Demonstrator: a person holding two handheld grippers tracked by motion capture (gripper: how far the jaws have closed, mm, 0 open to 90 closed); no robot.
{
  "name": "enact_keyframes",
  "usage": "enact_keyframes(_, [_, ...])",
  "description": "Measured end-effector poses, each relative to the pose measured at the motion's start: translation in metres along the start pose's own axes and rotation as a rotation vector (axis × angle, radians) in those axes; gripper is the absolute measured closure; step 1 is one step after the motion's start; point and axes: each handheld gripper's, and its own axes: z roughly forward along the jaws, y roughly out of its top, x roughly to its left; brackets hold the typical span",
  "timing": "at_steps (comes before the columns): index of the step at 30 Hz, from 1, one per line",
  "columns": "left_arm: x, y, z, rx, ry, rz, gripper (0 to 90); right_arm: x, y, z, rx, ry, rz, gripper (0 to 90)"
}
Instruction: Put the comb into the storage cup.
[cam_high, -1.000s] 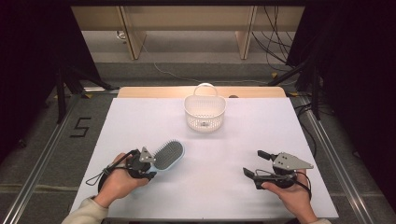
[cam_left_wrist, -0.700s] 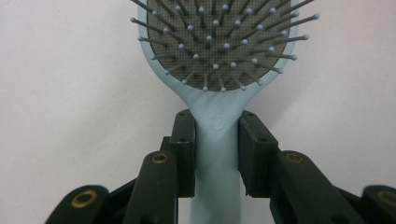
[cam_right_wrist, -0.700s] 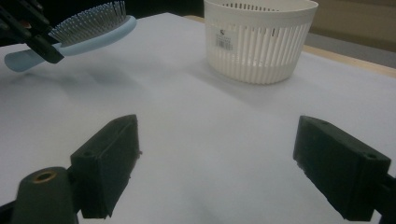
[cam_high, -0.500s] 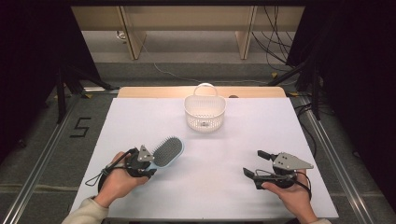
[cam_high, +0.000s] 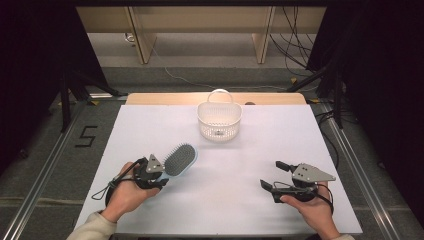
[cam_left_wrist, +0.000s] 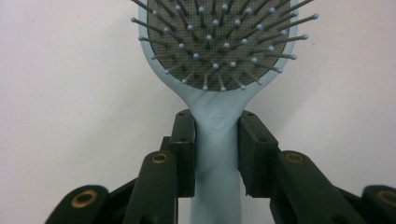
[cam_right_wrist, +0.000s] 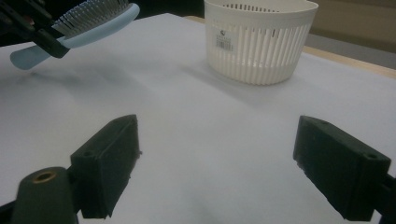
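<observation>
Small delta only. The left gripper (cam_high: 161, 174) with the hairbrush (cam_high: 180, 159) now sits a touch farther toward 12 o'clock in the high view than a second ago, and the left hand (cam_high: 127, 192) has shifted with it. Most of the shift comes in the last half second. The brush head is also slightly nearer 12 o'clock, with its line toward 1 to 2 o'clock about as before. The grey plate on top of the gripper shows more plainly. The frames don't settle whether it's lift or forward travel.
</observation>
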Motion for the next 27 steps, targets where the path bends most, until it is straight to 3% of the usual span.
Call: enact_keyframes(27, [0.0022,0.001,-0.0015,-0.06,0.016,-0.019,69.7,0.0,0.0,0.0001,0.002,0.0,0.002,15.3])
